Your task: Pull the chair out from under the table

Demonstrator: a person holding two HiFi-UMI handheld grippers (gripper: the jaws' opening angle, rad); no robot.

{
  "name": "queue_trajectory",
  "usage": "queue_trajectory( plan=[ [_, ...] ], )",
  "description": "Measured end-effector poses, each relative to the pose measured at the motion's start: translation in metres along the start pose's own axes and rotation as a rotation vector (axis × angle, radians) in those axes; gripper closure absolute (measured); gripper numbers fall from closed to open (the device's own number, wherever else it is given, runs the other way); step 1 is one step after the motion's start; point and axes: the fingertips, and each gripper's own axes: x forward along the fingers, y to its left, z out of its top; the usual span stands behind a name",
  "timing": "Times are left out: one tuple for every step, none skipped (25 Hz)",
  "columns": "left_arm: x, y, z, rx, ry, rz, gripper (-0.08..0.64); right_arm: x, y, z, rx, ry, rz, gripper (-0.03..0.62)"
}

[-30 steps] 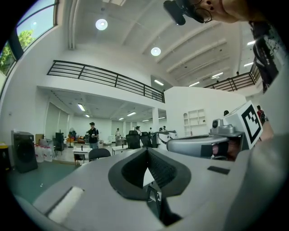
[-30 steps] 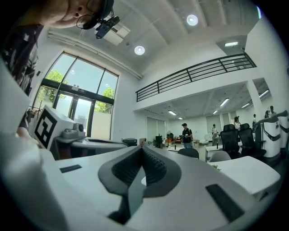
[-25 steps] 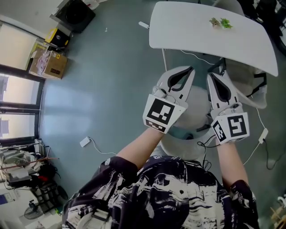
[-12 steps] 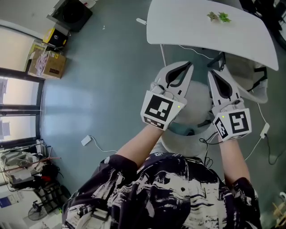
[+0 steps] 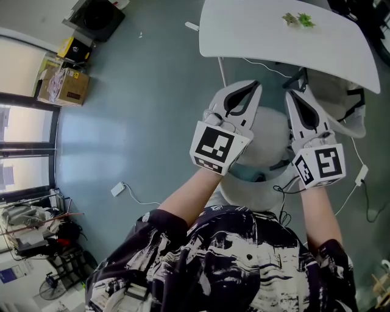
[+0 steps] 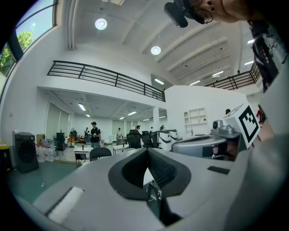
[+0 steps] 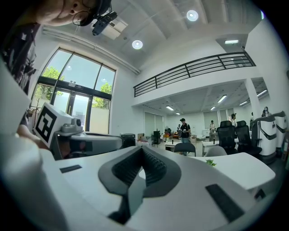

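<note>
A light grey chair (image 5: 272,141) stands below my hands, its seat showing between the two grippers and its far part reaching under the white table (image 5: 256,36). My left gripper (image 5: 260,86) hovers over the chair's left side, shut, with nothing between its jaws. My right gripper (image 5: 288,94) hovers over the right side, also shut and empty. In the left gripper view the left gripper (image 6: 146,151) points level across a large hall. In the right gripper view the right gripper (image 7: 142,149) points level beside the table (image 7: 235,169). Whether either gripper touches the chair is hidden.
A second pale chair shell (image 5: 339,103) sits under the table's right end. A small green plant (image 5: 298,20) lies on the tabletop. Cables and a white adapter (image 5: 117,190) trail on the blue-grey floor. A cardboard box (image 5: 64,85) and a black box (image 5: 97,18) stand by the window.
The head view has shifted slightly; both grippers stay shut in nearly the same places over the chair.
</note>
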Motion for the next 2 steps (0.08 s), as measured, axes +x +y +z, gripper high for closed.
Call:
queue_trajectory(
  plan=[
    [0.0003, 0.0001, 0.0003, 0.000, 0.000, 0.001, 0.555, 0.0002, -0.0005, 0.0003, 0.000, 0.000, 0.000, 0.592],
    [0.0006, 0.0001, 0.0006, 0.001, -0.001, 0.001, 0.555, 0.0004, -0.0011, 0.0005, -0.001, -0.001, -0.001, 0.592]
  ],
)
